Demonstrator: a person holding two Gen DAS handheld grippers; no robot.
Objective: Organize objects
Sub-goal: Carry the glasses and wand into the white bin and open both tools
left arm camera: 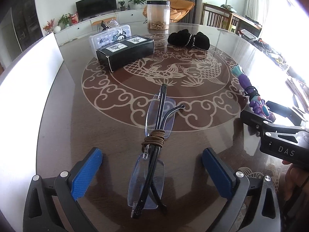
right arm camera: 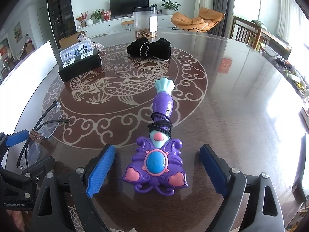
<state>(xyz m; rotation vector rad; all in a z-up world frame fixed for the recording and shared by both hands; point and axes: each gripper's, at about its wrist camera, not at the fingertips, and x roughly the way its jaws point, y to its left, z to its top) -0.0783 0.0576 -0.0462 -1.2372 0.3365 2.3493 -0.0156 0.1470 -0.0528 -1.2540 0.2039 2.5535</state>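
Observation:
Folded rimless glasses [left arm camera: 154, 119] with black arms, bound by a brown cord, lie on the table between the blue pads of my left gripper [left arm camera: 151, 154], which is open and clear of them. A purple butterfly toy wand [right arm camera: 156, 164] with a blue gem and a black cord wound round its handle lies between the fingers of my right gripper [right arm camera: 157, 150], also open with gaps on both sides. The wand [left arm camera: 249, 89] shows at the right of the left wrist view, the glasses [right arm camera: 38, 135] at the left of the right wrist view.
On the round patterned table [left arm camera: 193, 100] a black box [left arm camera: 125, 53] lies in front of a clear plastic case [left arm camera: 110, 35]. A black knitted item [left arm camera: 189, 38] and a clear jar [left arm camera: 158, 15] stand farther back. A white board [left arm camera: 29, 77] lies at the left edge.

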